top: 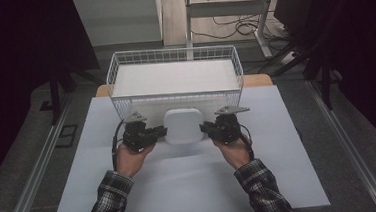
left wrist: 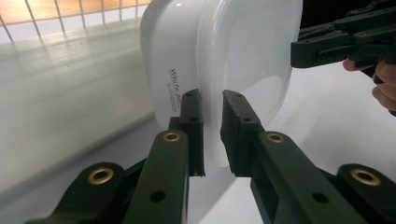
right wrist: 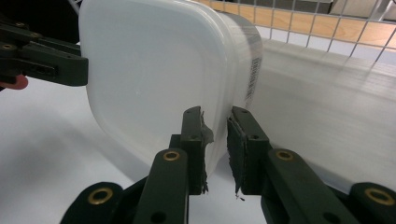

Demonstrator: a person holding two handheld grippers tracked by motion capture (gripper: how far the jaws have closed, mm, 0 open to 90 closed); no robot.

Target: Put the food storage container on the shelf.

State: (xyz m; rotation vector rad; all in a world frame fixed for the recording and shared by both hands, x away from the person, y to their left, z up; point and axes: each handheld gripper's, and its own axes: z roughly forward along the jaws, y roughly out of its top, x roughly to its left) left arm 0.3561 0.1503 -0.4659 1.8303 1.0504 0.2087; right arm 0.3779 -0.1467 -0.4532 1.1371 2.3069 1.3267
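A white rounded-square plastic container (top: 182, 126) with a lid hangs between my two grippers, just in front of the wire basket's near wall, and casts a shadow on the board below. My left gripper (top: 164, 132) is shut on the container's left rim. In the left gripper view the jaws (left wrist: 211, 99) pinch the edge of the container (left wrist: 243, 56). My right gripper (top: 203, 128) is shut on the opposite rim. In the right gripper view its jaws (right wrist: 215, 114) clamp the container (right wrist: 154, 70) beside its label.
A white wire basket (top: 123, 65) with a white bottom stands at the far side of the white board (top: 281, 179). Metal rails run along both sides of the table. Table legs and cables lie beyond the basket.
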